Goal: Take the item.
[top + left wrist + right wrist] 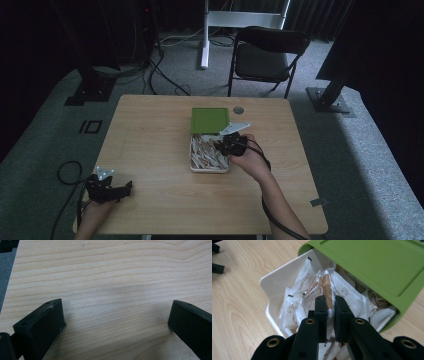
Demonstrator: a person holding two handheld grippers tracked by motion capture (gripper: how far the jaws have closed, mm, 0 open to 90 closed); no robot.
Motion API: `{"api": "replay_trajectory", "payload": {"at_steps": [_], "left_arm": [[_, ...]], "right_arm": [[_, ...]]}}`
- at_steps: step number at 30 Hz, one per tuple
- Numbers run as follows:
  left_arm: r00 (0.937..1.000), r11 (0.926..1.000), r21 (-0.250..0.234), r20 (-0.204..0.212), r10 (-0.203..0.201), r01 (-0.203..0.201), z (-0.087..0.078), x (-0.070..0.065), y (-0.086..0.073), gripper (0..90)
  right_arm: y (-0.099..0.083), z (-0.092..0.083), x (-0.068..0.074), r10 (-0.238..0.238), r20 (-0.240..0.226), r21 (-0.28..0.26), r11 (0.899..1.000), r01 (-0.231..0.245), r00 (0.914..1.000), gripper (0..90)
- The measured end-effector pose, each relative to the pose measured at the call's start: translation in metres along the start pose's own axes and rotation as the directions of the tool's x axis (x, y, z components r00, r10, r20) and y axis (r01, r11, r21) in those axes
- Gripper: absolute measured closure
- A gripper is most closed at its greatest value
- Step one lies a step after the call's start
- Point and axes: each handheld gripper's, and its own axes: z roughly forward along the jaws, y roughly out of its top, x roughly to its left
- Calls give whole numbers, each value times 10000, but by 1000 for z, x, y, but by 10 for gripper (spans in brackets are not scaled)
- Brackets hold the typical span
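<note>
The high view is looking forward and down from above the person's side, taking in the whole wooden table (150, 150), the floor around it and a folding chair (267, 52) beyond the far edge. The left gripper view is riding low at the table's near left corner, facing steeply down at bare wood close beneath its two wide-set jaws. The right gripper view is looking along its own jaws from very near into the white box (274, 282) of sachets under the green lid (372, 267), sharing that box (209, 169) and lid (210, 120) with the high view.
</note>
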Motion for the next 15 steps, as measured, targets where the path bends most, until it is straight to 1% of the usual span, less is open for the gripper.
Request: {"api": "replay_trajectory", "payload": {"at_steps": [1, 3, 5, 6, 7, 8, 10, 11, 13, 15], "left_arm": [[10000, 10000, -2, -1, 6, -6, 0, 0, 0, 14], [10000, 10000, -3, 5, -12, 12, 0, 0, 0, 14], [10000, 10000, -1, 7, -8, 8, 0, 0, 0, 14], [10000, 10000, 11, 7, 4, -4, 0, 0, 0, 14], [10000, 10000, 16, 6, 11, -11, 0, 0, 0, 14], [10000, 10000, 13, 7, 7, -7, 0, 0, 0, 14], [10000, 10000, 6, 7, -2, 2, 0, 0, 0, 14], [10000, 10000, 7, 6, -1, 1, 0, 0, 0, 14], [10000, 10000, 3, 7, -5, 5, 0, 0, 0, 14], [10000, 10000, 0, 5, -10, 10, 0, 0, 0, 14]], "right_arm": [[0, -3, 0, -62, -7, -19, 10000, 62, 10000, 830], [1, -6, -1, 29, -5, -109, 9999, -29, 10000, 830], [2, -15, -3, 127, 3, -394, 9991, -126, 9999, 831], [2, -15, -3, 127, 3, -394, 9991, -126, 9999, 831], [3, -22, -6, 211, 78, -666, 9976, -206, 9997, 832], [3, -26, -7, 271, 106, -815, 9963, -262, 9996, 832], [3, -31, -11, 422, 177, -1024, 9939, -402, 9990, 833], [3, -31, -11, 422, 177, -1024, 9939, -402, 9990, 833], [3, -37, -17, 589, 253, -1203, 9912, -555, 9979, 833], [1, -45, -24, 870, 387, -1436, 9863, -807, 9955, 833]]}}
